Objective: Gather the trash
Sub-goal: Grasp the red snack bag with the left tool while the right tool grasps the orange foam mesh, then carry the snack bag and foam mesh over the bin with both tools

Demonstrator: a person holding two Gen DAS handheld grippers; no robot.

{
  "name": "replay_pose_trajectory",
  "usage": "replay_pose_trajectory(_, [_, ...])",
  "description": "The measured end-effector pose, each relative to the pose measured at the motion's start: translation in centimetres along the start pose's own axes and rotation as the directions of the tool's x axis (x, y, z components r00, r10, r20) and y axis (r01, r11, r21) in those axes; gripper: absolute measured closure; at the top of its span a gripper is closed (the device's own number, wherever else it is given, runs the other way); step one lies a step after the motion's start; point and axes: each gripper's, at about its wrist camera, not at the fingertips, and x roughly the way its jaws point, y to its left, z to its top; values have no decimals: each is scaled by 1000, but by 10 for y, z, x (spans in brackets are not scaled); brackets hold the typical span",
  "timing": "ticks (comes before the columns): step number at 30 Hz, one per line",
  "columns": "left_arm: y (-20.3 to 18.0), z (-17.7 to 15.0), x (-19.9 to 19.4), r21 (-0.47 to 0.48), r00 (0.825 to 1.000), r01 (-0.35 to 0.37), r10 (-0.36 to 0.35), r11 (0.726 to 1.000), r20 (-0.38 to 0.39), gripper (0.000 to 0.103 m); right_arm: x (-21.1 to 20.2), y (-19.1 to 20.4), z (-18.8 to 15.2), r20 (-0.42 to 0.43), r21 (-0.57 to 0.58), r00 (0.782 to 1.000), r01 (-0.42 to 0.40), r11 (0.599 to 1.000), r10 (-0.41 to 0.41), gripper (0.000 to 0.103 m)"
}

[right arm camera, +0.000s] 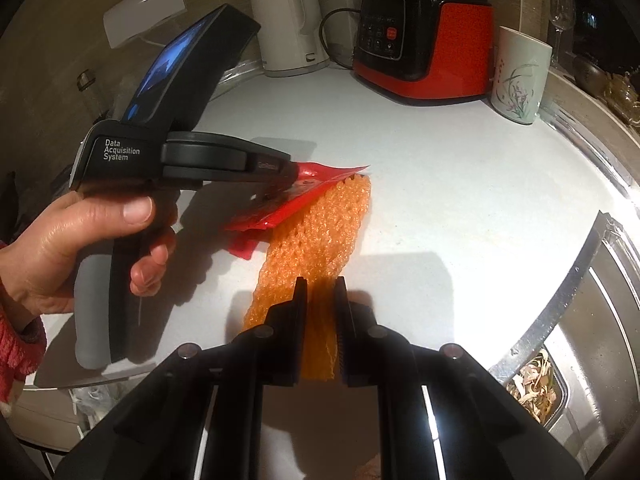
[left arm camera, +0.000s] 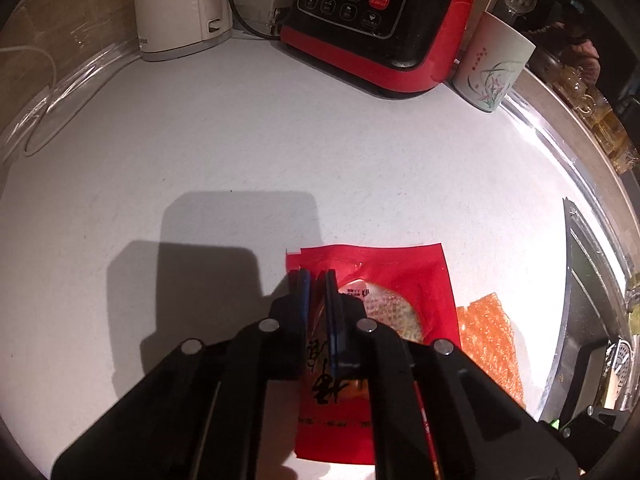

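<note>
right tool (right arm camera: 321,280) clamps orange foam net (right arm camera: 320,232) | left tool (left arm camera: 316,274) grips red wrapper (left arm camera: 400,276)

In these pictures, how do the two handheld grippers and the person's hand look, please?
Both grippers are matte black, with silver round pivot bolts on their linkage arms. The left gripper has blue finger pads; its body, seen from the right wrist view, carries white "Data Acquisition System" lettering, a grey handle and a bluish glossy panel. The right gripper has black ribbed fingers. The left hand is bare, with a red knitted sleeve cuff.
</note>
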Motion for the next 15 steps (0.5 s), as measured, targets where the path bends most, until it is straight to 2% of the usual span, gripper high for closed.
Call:
replay_pose_trajectory(7, [1, -10, -16, 39, 999, 32, -33, 999, 36, 99, -35, -4, -20, 29, 8, 999, 35, 999, -35, 89])
replay_pose_trajectory(15, [4, -26, -65, 67, 988, 92, -99, 994, 116, 99, -88, 18, -55, 59, -4, 998, 31, 999, -31, 89])
